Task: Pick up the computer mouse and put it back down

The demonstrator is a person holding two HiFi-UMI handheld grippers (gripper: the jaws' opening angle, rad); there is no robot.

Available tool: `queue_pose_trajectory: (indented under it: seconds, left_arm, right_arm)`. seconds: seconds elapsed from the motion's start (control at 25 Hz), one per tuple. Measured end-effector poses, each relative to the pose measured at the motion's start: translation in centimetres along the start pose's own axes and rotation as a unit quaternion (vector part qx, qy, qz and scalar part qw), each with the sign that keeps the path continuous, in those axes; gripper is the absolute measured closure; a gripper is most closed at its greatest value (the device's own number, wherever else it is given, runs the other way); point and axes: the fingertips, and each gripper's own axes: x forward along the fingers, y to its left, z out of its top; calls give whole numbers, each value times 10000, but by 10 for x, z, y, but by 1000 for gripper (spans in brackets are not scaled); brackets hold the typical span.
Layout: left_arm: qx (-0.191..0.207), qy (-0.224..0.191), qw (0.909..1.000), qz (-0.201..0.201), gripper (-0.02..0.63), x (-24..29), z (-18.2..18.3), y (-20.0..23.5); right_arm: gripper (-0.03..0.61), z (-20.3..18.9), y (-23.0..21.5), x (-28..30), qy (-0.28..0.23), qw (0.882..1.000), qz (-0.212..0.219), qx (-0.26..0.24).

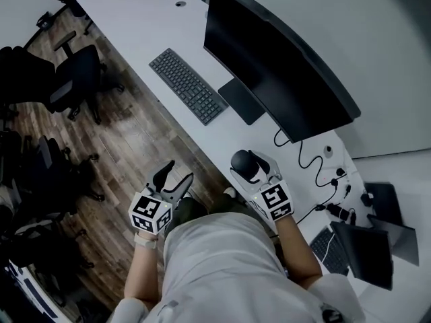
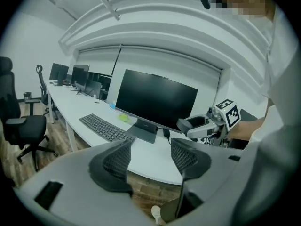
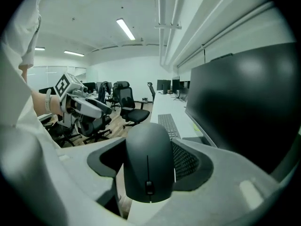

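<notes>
The black computer mouse (image 3: 148, 161) sits between the jaws of my right gripper (image 3: 149, 160), which is shut on it. In the head view the mouse (image 1: 242, 162) is lifted above the near edge of the white desk (image 1: 202, 133), in front of the right gripper (image 1: 252, 168). My left gripper (image 1: 174, 178) hangs off the desk over the wooden floor, open and holding nothing. In the left gripper view its jaws (image 2: 150, 157) stand apart, and the right gripper (image 2: 207, 126) shows beyond them.
A large black monitor (image 1: 276, 66) stands on the desk with a grey keyboard (image 1: 187, 86) to its left. Cables (image 1: 316, 170) and a laptop (image 1: 363, 247) lie at the right. Black office chairs (image 1: 74, 79) stand on the floor at the left.
</notes>
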Motion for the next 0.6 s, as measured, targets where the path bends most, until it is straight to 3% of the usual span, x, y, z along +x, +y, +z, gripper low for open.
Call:
queue_pose_trajectory:
  seconds: [0.4, 0.52, 0.6]
  left_arm:
    - [-144, -218, 9990, 349, 350, -23, 6, 24]
    - [-164, -254, 9987, 407, 350, -27, 5, 27]
    - [-181, -261, 9985, 440, 350, -30, 5, 27]
  right_arm:
    - [288, 56, 46, 19, -697, 9940, 719, -438]
    - [288, 65, 54, 22, -884, 9885, 902, -833]
    - [288, 69, 59, 22, -935, 9883, 945, -751]
